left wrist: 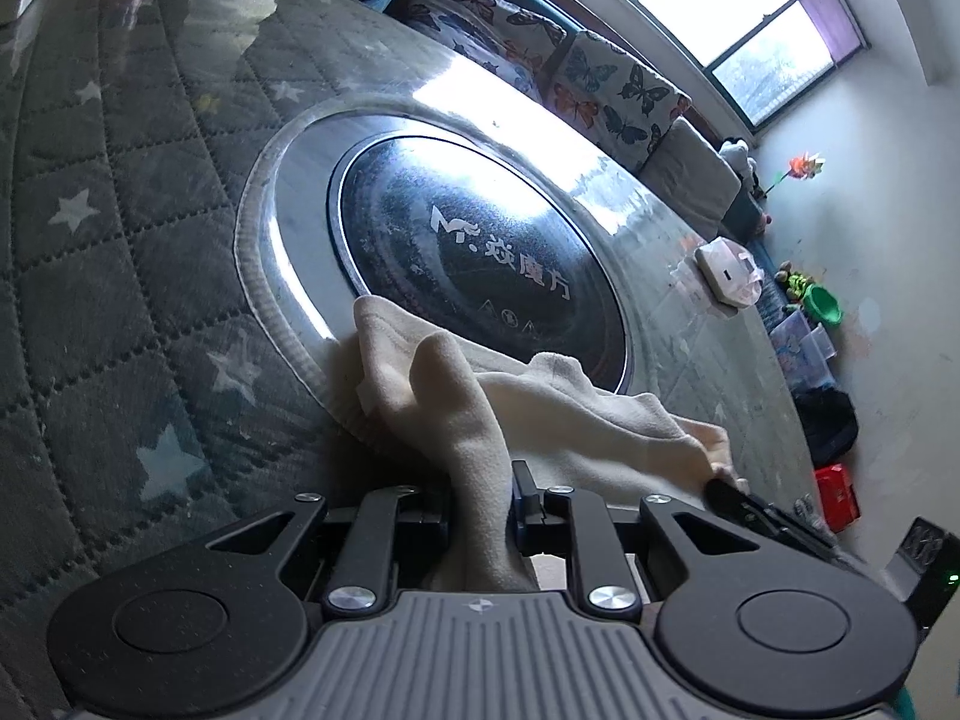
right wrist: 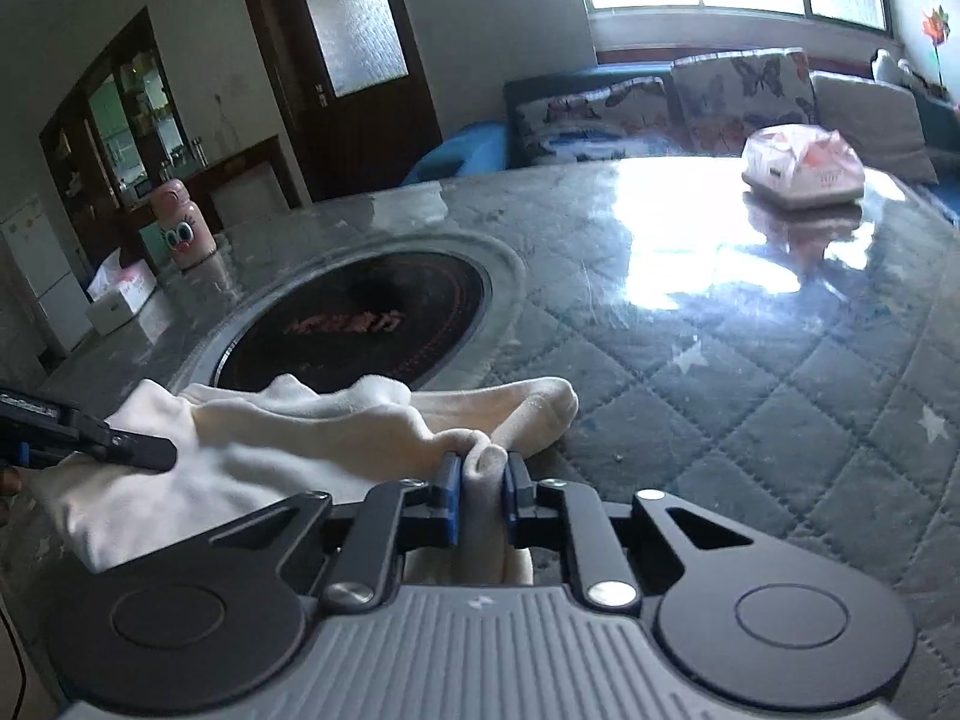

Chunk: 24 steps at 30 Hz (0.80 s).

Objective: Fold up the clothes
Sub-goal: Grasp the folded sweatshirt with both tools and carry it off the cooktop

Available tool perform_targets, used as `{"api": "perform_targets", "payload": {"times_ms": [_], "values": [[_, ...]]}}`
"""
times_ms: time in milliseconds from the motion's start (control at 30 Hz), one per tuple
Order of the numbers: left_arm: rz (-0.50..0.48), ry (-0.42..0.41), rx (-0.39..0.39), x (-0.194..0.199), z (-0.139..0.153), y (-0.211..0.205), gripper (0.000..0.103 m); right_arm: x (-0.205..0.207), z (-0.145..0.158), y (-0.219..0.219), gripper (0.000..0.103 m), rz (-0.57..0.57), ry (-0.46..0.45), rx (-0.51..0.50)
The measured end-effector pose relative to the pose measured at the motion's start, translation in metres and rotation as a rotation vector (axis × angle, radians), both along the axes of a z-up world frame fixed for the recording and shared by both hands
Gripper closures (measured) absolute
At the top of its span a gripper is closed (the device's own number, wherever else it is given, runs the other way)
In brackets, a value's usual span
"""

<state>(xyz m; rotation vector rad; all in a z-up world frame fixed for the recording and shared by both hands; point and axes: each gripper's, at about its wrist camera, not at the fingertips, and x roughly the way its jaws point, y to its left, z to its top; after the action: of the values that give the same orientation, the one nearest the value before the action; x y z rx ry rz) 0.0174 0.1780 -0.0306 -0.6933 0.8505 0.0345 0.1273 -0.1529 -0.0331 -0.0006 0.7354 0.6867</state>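
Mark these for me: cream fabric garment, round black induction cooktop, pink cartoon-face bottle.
cream fabric garment (right wrist: 252, 456), right wrist view, on its broad middle fold
round black induction cooktop (left wrist: 480, 252), left wrist view, on the glass centre
pink cartoon-face bottle (right wrist: 181, 225), right wrist view, on its painted face

The desk (right wrist: 750, 360) has a glossy, glassy-looking top that throws back the window glare hard, and under it sits a quilted grey cloth with stitched diamonds and pale stars. The round hob (left wrist: 480, 264) sunk in the middle is smooth black glass, a bit dusty, ringed by a bright polished metal band (left wrist: 282, 228). The cream garment (right wrist: 270, 450) is soft, matt, fuzzy knit, kind of fleecy, with ribbed cuffs. Both grippers, left gripper (left wrist: 480, 504) and right gripper (right wrist: 485, 480), look like matt black plastic with shiny metal screws and a ribbed grey body; the right one has blue rubbery-looking pads (right wrist: 453, 498). The sofa cushions (left wrist: 594, 84) are printed cloth.
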Motion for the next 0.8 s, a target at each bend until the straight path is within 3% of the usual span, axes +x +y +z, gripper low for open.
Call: {"api": "perform_targets", "payload": {"times_ms": [367,800], "values": [[-0.107,-0.079,0.064,0.029,0.037,-0.03,0.087,-0.015,0.04,-0.024,0.092,-0.038,-0.113,0.037],[-0.272,-0.114,0.09,0.112,0.06,-0.108,0.087,0.014,0.081,-0.094,0.093,-0.215,-0.225,-0.009]]}}
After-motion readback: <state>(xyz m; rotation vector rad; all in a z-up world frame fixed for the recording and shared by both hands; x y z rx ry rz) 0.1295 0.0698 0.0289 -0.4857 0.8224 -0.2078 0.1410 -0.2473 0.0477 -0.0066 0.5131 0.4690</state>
